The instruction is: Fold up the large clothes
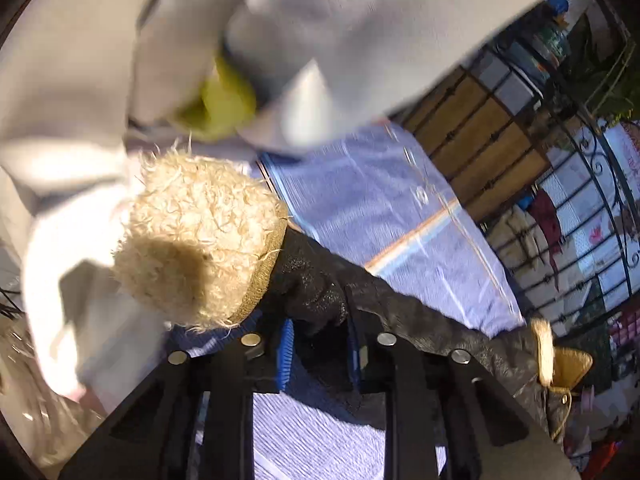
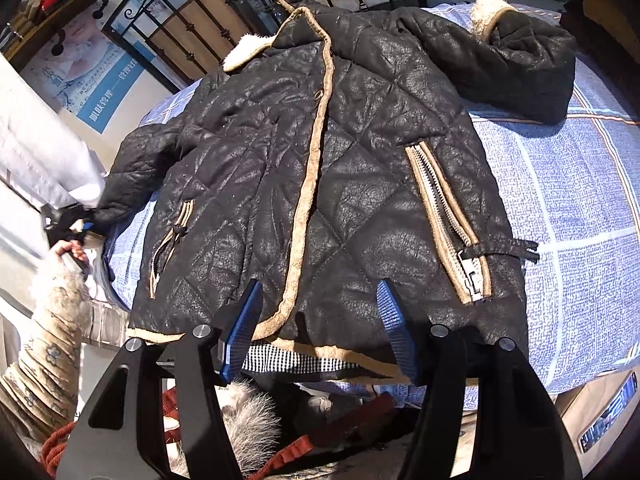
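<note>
Right wrist view shows the black quilted jacket (image 2: 320, 168) flat on the bed (image 2: 568, 208), bulky yet soft, best gripped at cuffs: left tongs (image 1: 320, 344) pinch one sleeve (image 1: 312, 280), right tongs (image 2: 318, 328) spread over the hem.

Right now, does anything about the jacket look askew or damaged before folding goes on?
No damage shows. The black jacket lies flat, but unevenly: one sleeve is bent across the far corner, and the other sleeve is stretched sideways, pinched in the left gripper.

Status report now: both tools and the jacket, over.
Left tool shut on sleeve. Right tool open over jacket hem. Nothing in the way.
</note>
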{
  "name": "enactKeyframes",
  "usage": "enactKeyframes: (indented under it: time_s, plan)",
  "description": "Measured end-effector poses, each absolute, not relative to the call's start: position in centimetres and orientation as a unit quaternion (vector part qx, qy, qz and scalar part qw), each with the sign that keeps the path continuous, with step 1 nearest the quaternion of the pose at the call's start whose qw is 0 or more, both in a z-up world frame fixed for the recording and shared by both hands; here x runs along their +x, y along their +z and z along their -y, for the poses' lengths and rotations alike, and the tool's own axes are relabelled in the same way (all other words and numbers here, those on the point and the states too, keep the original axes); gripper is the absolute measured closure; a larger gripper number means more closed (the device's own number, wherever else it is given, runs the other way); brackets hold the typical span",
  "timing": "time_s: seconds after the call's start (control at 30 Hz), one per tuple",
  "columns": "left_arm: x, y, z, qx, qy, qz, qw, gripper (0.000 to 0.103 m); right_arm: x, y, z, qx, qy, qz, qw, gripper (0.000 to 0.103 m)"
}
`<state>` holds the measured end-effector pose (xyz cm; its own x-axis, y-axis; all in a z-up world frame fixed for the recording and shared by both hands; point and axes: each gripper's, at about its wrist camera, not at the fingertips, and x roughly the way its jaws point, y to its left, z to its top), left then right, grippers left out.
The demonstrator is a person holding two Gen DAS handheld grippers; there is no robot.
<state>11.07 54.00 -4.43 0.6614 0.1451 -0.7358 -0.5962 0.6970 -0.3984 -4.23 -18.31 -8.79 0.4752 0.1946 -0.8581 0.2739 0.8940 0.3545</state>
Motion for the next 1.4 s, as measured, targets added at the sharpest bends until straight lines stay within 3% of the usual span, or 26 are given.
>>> enactKeyframes:
  time_s: [0.1,0.2,0.33,0.5,0.6,0.7,0.8,0.97,1.23,1.3,1.33,1.4]
  plan:
    - [10.8,-0.4,-58.5,-0.343,0.223,-0.305,0.86,0.089,-3.8,-8.6,18.7,0.224,-0.02,-0.508,0.831,0.043]
    - [12.6,1.2,-58.3,-0.274,0.24,-0.316,0.876,0.089,-3.4,-8.9,18.8,0.223,-0.016,-0.51,0.83,0.043]
    - [14.8,-1.7,-57.1,-0.206,0.283,-0.355,0.867,0.09,-3.5,-8.8,18.8,0.216,-0.016,-0.506,0.835,0.043]
    - [13.8,-8.4,-61.6,-0.308,0.3,-0.4,0.81,0.089,-3.6,-8.7,19.3,0.204,-0.023,-0.501,0.841,0.043]
    - [14.1,-8.8,-60.5,-0.266,0.307,-0.417,0.813,0.089,-2.9,-9.2,19.5,0.195,-0.009,-0.513,0.836,0.043]
    - [13.7,-7.4,-58.7,-0.233,0.306,-0.415,0.824,0.088,-1.5,-10.1,18.4,0.172,0.01,-0.524,0.834,0.043]
    - [11.8,-5.3,-57.3,-0.242,0.278,-0.404,0.837,0.087,0.2,-12.6,16.4,0.142,0.013,-0.559,0.817,0.031]
    - [10.3,-0.8,-53.3,-0.207,0.231,-0.373,0.874,0.087,0.8,-14.4,14.0,0.062,-0.012,-0.569,0.82,0.031]
    - [12.1,5.2,-45.1,-0.163,0.148,-0.32,0.922,0.087,-1.3,-10.7,19.3,0.162,-0.019,-0.503,0.849,0.031]
    - [12.9,4.6,-45.0,-0.172,0.168,-0.324,0.915,0.083,-1.6,-8.6,22.3,0.172,-0.047,-0.469,0.865,0.031]
    - [13.5,3.7,-45.6,-0.186,0.181,-0.33,0.907,0.075,-1.6,-7.6,23.9,0.171,-0.063,-0.457,0.871,0.031]
    - [13.6,1.9,-47.8,-0.228,0.21,-0.339,0.888,0.05,-1.3,-5.4,27.6,0.154,-0.11,-0.436,0.88,0.031]
